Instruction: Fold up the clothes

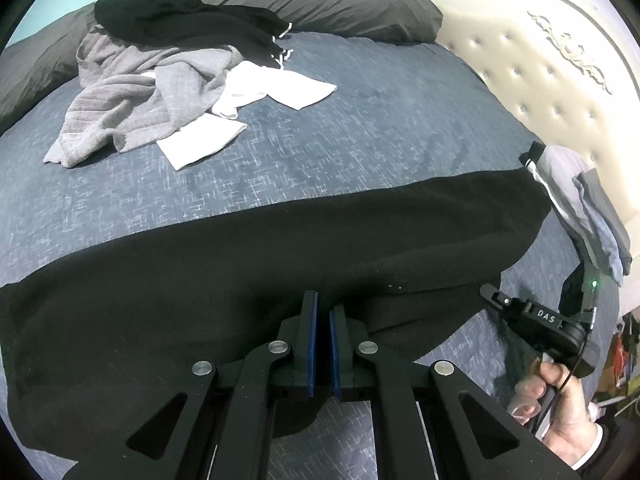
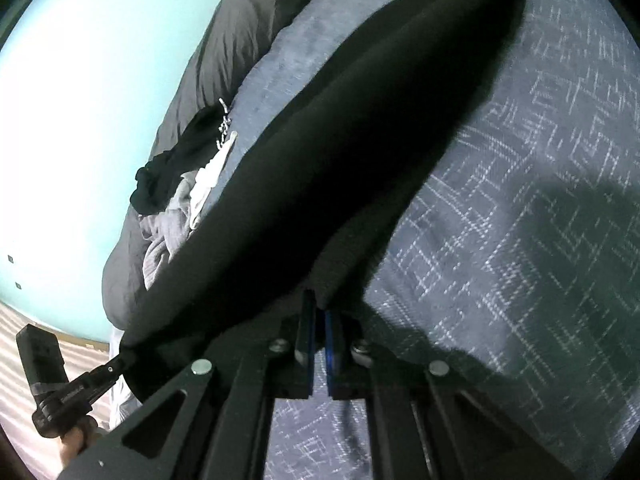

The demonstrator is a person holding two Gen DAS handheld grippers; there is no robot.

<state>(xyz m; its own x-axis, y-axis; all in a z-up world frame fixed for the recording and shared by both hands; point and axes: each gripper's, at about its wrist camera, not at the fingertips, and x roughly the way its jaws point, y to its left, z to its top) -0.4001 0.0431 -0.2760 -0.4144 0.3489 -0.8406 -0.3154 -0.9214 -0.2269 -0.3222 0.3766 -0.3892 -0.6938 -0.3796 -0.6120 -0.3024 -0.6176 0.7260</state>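
Left wrist view: left tool (image 1: 323,312) pressed together on near edge of black garment (image 1: 280,248), which lies flat across bed (image 1: 360,120), 9 to 3 o'clock. Unfolded pile (image 1: 160,80) at 11; folded stack (image 1: 588,208) at 3, by headboard (image 1: 540,60).

Right wrist view: right tool (image 2: 320,312) pinches garment end (image 2: 340,160), cloth between pads. Step judged: both ends gripped; next, lift and carry edge over. Teal wall (image 2: 80,100) at 9.
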